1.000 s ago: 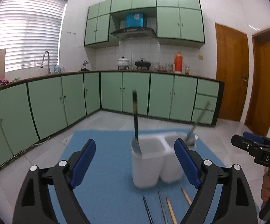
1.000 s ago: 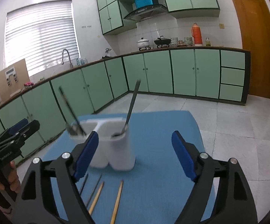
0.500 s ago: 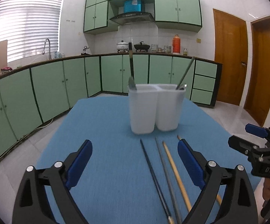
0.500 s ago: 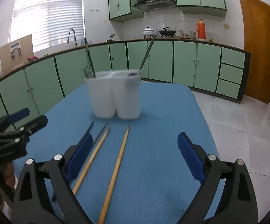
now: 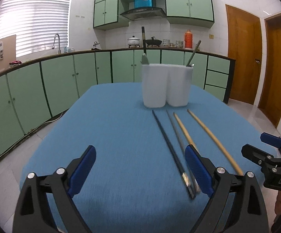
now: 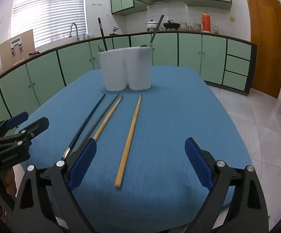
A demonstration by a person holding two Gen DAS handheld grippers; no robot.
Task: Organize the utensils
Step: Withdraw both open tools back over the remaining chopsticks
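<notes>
Both tools [image 5: 140,169] [image 6: 140,163] now sit lower, nearer the chopsticks [image 6: 129,137].

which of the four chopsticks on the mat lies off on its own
The light wooden chopstick farthest right. The black chopstick, the grey chopstick and the other wooden chopstick lie bunched together left of it.

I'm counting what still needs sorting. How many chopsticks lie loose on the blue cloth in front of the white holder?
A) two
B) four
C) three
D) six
B: four sticks lie side by side on the blue cloth before the white holder: a dark one, a grey one, and two wooden ones.
</notes>
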